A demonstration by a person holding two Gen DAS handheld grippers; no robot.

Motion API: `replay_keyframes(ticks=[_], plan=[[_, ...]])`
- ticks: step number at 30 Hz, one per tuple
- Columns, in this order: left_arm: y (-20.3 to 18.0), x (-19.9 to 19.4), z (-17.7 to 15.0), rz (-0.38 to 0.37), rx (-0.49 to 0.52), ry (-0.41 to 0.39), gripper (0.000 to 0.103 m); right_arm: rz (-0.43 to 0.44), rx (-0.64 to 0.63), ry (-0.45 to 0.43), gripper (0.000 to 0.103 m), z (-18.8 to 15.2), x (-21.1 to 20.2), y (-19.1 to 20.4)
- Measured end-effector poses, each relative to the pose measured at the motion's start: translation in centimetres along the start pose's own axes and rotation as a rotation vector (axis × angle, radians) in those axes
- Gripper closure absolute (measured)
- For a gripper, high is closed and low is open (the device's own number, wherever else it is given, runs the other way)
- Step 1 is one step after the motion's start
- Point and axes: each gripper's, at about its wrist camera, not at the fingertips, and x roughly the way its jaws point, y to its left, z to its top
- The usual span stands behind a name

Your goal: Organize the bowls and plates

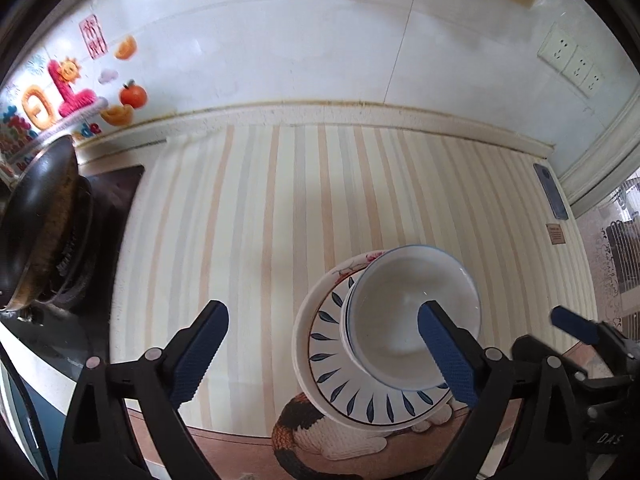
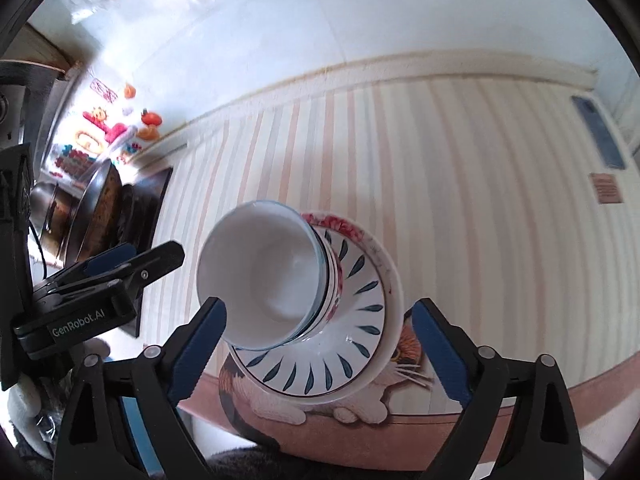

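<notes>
Both the left claw (image 1: pixel 322 354) and the right claw (image 2: pixel 318 350) are hovering released over the white bowls (image 1: pixel 408 312) sitting stacked on leaf-patterned plates (image 1: pixel 340 384) on the striped surface (image 1: pixel 256 216).

Bright daylight, glare on the wall tiles (image 2: pixel 168 12), heavy fisheye bending, soft blurred edges

"GenRobot.AI" — printed on the left gripper (image 2: pixel 132 258) body.
</notes>
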Motion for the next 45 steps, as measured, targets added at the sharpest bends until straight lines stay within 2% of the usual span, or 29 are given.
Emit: replay_keyframes(ticks=[5,11,14,19,29,35,45], plan=[[-0.1,-2.7,-1.0,0.007,0.002,-0.047,0.006,-0.054,-0.009,-0.096,0.004,-0.9,-3.6,0.8],[-0.4,-7.0,-2.6,0.02,-0.011,-0.152,0.006,-0.098,-0.044,-0.169,0.003,-2.3,-7.4,2.2],[-0.5,-8.9,-3.4,0.025,-0.013,-0.18,0.002,-0.103,-0.055,-0.208,0.003,-3.4,-9.4,2.8],[-1.0,-12.0,-5.5,0.026,-0.017,-0.227,0.002,-0.096,-0.064,-0.237,0.003,-5.4,-12.1,3.6],[-2.2,-19.3,-11.2,0.066,-0.038,-0.318,0.002,-0.089,-0.11,-0.315,0.003,-12.1,-19.1,5.0],[-1.8,-23.3,-14.4,0.081,-0.067,-0.373,0.002,-0.113,-0.144,-0.385,0.002,-16.4,-24.0,6.5],[-0.7,-26.9,-19.0,0.079,-0.051,-0.383,0.002,-0.136,-0.163,-0.469,0.002,-21.8,-29.9,8.9]])
